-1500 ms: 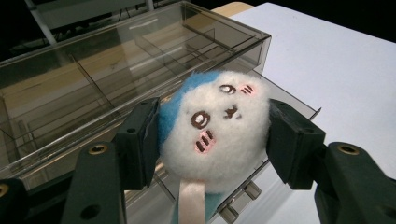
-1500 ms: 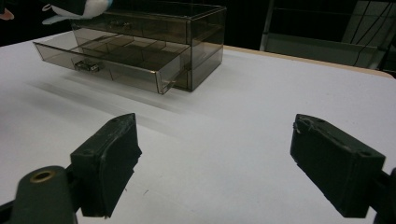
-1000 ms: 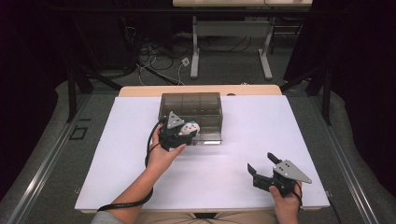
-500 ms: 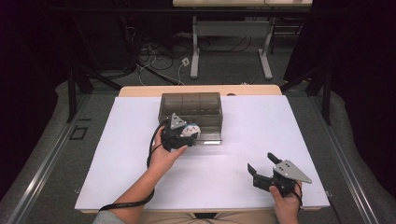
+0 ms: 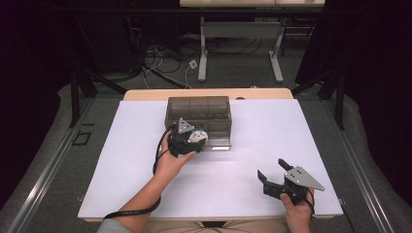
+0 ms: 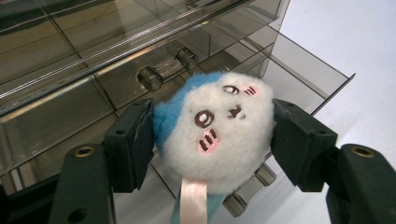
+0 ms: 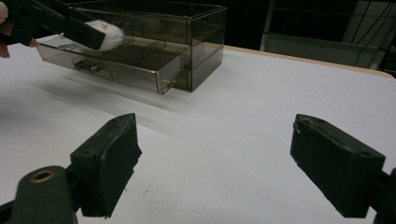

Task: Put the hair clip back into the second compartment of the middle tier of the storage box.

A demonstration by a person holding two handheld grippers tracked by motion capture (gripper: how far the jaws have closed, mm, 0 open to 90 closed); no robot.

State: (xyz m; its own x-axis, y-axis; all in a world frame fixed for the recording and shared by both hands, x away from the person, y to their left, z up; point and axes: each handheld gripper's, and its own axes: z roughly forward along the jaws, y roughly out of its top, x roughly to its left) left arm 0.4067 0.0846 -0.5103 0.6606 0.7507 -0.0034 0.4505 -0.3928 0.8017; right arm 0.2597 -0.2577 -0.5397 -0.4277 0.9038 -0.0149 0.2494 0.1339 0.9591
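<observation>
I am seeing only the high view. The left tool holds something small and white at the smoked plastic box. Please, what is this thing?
Observer: A round plush toy, white with a blue patch and a stitched face. The left tool presses it from both sides.

Operator: Is a drawer of the box open?

Observer: Yes. In the right gripper view the lower drawer of the drawer box is pulled out, and the plush hangs above it.

Operator: Does the plush already touch the drawer?

Observer: I cannot tell. A pale ribbon hangs from the plush.

Operator: And the right tool?

Observer: The right tool is open with nothing between its jaws, over the white table.
</observation>
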